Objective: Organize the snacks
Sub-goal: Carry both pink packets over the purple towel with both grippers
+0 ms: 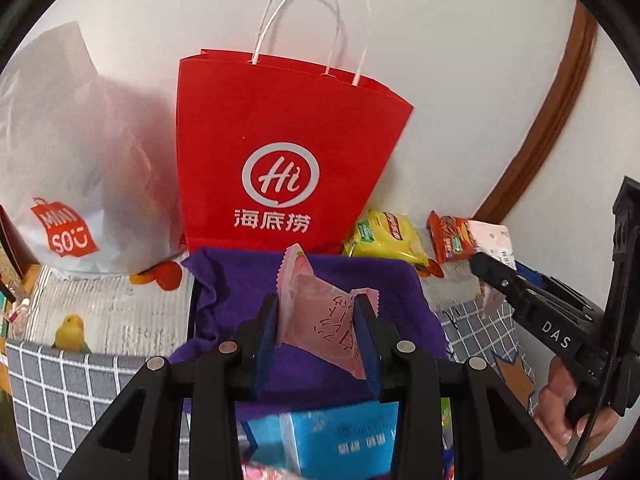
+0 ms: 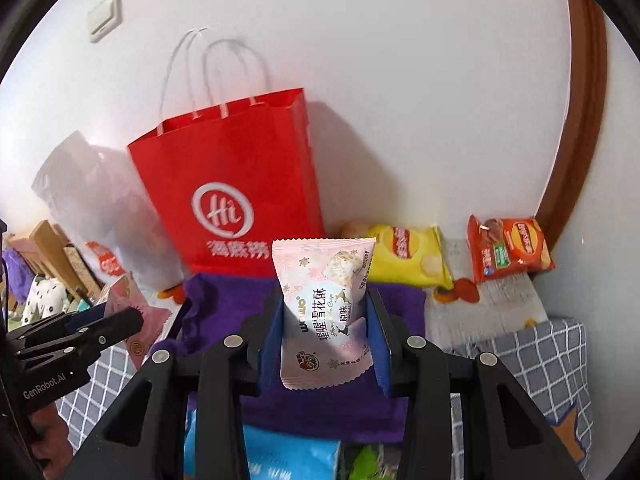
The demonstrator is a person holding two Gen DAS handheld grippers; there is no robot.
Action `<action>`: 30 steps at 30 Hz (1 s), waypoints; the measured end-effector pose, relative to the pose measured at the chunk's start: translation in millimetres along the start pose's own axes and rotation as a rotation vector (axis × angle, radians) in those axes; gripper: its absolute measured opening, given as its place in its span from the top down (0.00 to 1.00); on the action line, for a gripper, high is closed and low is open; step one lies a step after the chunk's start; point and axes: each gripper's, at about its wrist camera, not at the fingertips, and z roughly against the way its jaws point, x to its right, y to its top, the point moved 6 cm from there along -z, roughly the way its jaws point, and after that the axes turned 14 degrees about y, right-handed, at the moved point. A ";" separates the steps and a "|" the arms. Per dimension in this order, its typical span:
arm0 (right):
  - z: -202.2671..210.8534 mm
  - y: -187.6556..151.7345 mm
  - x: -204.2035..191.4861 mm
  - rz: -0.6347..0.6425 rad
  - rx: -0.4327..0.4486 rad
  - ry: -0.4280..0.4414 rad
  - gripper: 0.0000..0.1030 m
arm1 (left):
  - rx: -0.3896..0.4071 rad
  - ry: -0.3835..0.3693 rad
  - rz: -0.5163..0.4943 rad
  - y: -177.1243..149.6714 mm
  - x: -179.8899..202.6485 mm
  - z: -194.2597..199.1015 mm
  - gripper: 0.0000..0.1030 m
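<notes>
Pink snack packets clamped in both: left gripper grips pink packet, right gripper grips snowflake-crisp packet, centre frame, red bag behind.

left gripper: black frame, blue pads, silver screws | right gripper: same, "DAS" label, black cable

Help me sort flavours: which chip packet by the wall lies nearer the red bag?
The yellow chip packet, right beside the red bag; the orange chip packet lies further right.

Wall switch top left, brown door frame right, purple cloth on grid-pattern sheet, parrot print.
</notes>
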 end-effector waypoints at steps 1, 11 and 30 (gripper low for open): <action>-3.6 2.4 4.2 -0.006 0.000 0.001 0.60 | -0.001 -0.003 0.007 3.9 0.2 -4.5 0.66; -55.8 -19.7 51.1 -0.053 -0.101 -0.008 0.61 | -0.062 0.001 0.047 12.1 -6.1 -67.6 0.66; -114.1 -56.7 75.1 -0.058 -0.274 -0.035 0.60 | -0.230 0.047 0.062 -19.2 -22.6 -137.1 0.66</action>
